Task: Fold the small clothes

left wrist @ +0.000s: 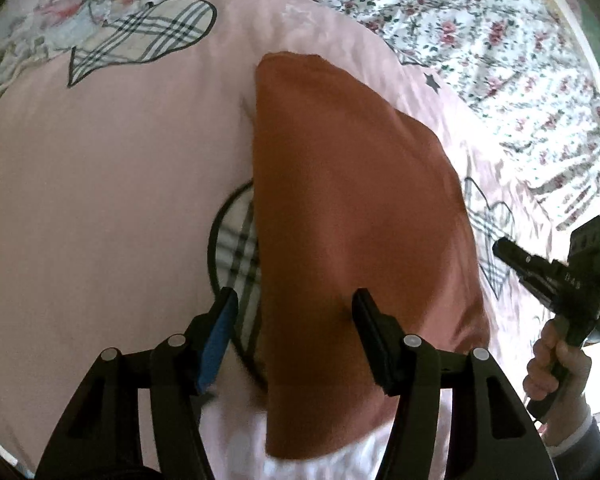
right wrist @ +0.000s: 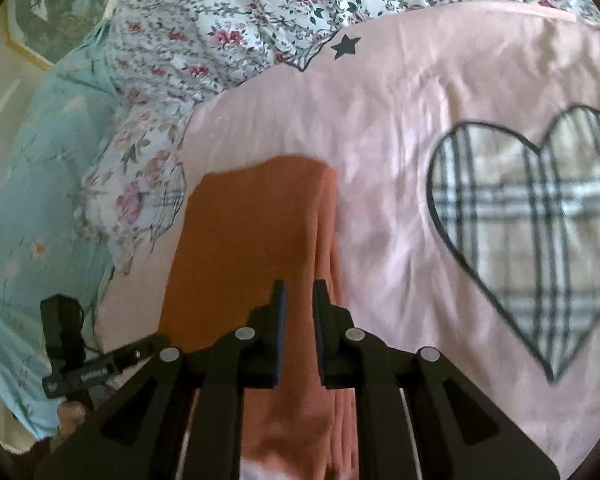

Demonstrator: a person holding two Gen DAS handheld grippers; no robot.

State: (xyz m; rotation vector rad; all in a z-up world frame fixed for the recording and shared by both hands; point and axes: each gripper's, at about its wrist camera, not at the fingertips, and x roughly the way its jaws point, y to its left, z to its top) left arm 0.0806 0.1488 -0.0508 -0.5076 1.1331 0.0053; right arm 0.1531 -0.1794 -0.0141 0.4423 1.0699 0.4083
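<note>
An orange-brown garment (left wrist: 352, 208) lies folded into a long narrow shape on a pink bedspread (left wrist: 112, 184). My left gripper (left wrist: 294, 312) hovers over its near end with jaws wide open, holding nothing. In the right wrist view the same garment (right wrist: 252, 240) runs away from the camera. My right gripper (right wrist: 299, 300) sits over its right folded edge with the jaws slightly apart, and no cloth shows between them. The right gripper also shows in the left wrist view (left wrist: 560, 276), held in a hand to the right of the garment.
The pink bedspread (right wrist: 400, 140) has plaid heart patches (right wrist: 536, 232) and a black star (right wrist: 345, 46). A floral quilt (right wrist: 240, 20) lies at the far side, and a light blue sheet (right wrist: 40, 184) lies at the left. The left gripper (right wrist: 80, 360) shows at lower left.
</note>
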